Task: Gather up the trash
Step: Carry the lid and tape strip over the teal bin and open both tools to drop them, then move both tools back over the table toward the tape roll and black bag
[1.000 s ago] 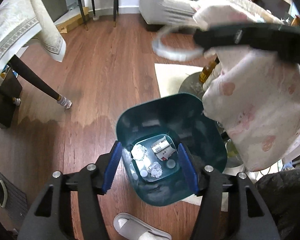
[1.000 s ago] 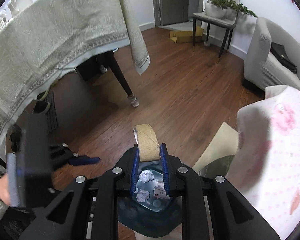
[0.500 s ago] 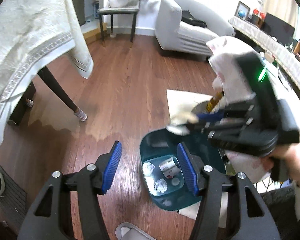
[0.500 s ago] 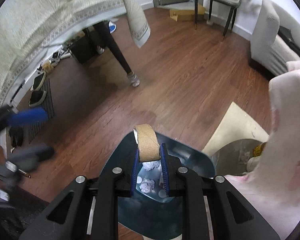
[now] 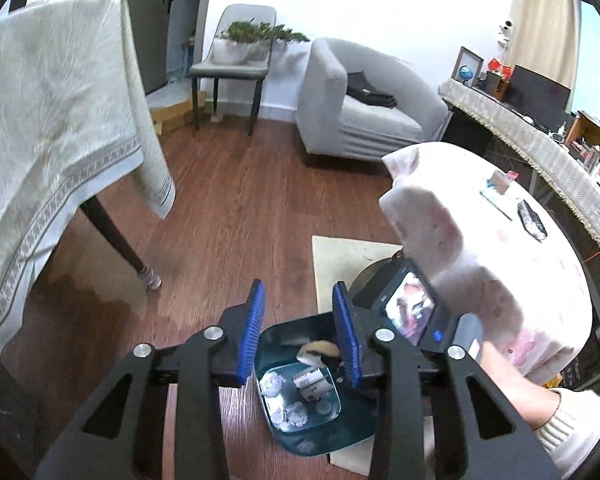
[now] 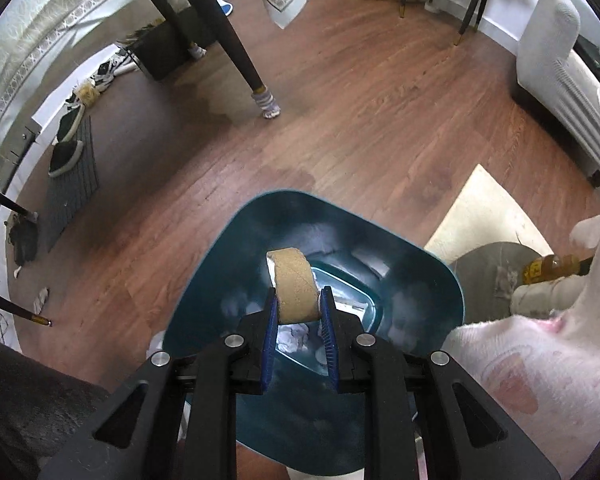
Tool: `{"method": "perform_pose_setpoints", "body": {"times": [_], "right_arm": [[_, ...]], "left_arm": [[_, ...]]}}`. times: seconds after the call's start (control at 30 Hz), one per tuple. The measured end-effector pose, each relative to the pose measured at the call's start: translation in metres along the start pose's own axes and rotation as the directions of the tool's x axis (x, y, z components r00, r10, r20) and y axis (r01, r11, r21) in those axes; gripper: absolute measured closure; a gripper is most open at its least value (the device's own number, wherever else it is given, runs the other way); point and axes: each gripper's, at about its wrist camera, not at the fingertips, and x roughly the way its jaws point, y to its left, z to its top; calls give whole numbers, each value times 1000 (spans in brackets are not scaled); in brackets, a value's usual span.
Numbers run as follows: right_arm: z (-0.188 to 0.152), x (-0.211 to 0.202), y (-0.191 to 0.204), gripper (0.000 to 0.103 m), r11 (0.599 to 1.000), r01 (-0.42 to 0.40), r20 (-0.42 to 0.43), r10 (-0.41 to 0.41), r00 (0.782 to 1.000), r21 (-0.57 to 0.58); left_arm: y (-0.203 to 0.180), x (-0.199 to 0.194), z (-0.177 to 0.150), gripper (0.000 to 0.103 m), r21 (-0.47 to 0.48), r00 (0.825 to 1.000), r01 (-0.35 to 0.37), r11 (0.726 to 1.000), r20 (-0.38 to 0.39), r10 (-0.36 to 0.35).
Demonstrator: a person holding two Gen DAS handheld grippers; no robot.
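A dark teal trash bin point(image 5: 300, 438) point(image 6: 236, 280) stands on the wooden floor, with crumpled paper point(image 5: 272, 384) and a small carton point(image 5: 310, 382) at its bottom. My right gripper point(image 6: 299, 300) is shut on a brown cardboard roll point(image 6: 294, 280), held just over the bin's mouth and pointing steeply down. That roll point(image 5: 320, 348) also shows in the left wrist view, inside the bin's rim. My left gripper point(image 5: 298, 292) hangs higher, above the bin's near-left side. Its jaws are closing and nothing is between them.
A table with a pale cloth point(image 5: 60, 120) and a dark leg point(image 5: 112, 236) stands on the left. A round table under a pink cloth point(image 5: 500, 260) crowds the bin's right side. A beige mat point(image 5: 340, 256), grey sofa point(image 5: 360, 100) and chair point(image 5: 232, 56) lie beyond. Shoes point(image 6: 66, 156) sit far left.
My left gripper has risen and tipped up, and its jaws have narrowed with nothing in them. My right gripper has come down with the cardboard roll to the bin's mouth.
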Motion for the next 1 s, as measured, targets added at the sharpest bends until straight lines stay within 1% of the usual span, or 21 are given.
{"method": "perform_pose_setpoints", "body": {"times": [0.07, 0.17, 0.2, 0.23, 0.27, 0.3, 0.37, 0.5, 0.63, 0.77, 0.9, 1.0], "right_arm": [[-4, 2, 0, 82, 1000, 11, -5, -11, 1000, -1], [-10, 3, 0, 82, 1000, 14, -14, -14, 1000, -12], [-13, 2, 0, 80, 1000, 13, -20, -14, 1000, -17], [-15, 2, 0, 70, 1000, 13, -24, -13, 1000, -20], [-17, 0, 0, 55, 1000, 13, -22, -14, 1000, -25], [-18, -2, 0, 52, 999, 14, -18, -14, 1000, -29], [-22, -8, 3, 52, 999, 13, -12, -13, 1000, -48], [-26, -25, 6, 52, 998, -15, 17, 16, 1000, -67], [-30, -58, 7, 52, 995, -61, 84, 68, 994, -82], [-35, -95, 9, 52, 989, -103, 160, 120, 980, -109], [-40, -130, 4, 52, 986, -111, 230, 138, 963, -127], [-45, -154, -4, 52, 985, -117, 281, 150, 948, -128]], "left_arm": [[-4, -4, 4, 71, 12, 1000, -10, 1000, 14, 10], [-10, -9, 10, 71, 18, 999, -12, 1000, 35, 11], [-10, -12, 12, 71, 17, 999, -10, 1000, 41, 9], [-12, -14, 15, 71, 16, 999, -7, 1000, 51, 7], [-12, -16, 17, 71, 17, 998, -7, 1000, 57, 6], [-13, -18, 18, 71, 17, 998, -9, 1000, 64, 7], [-16, -20, 21, 71, 16, 997, -12, 1000, 72, 10], [-23, -17, 25, 71, 24, 997, -31, 999, 70, 29], [-32, -16, 28, 71, 43, 996, -44, 998, 80, 40], [-43, -14, 36, 71, 59, 995, -51, 997, 88, 46], [-57, -14, 46, 71, 54, 994, -42, 998, 106, 36], [-74, -12, 53, 71, 79, 992, -48, 996, 122, 38]]}}
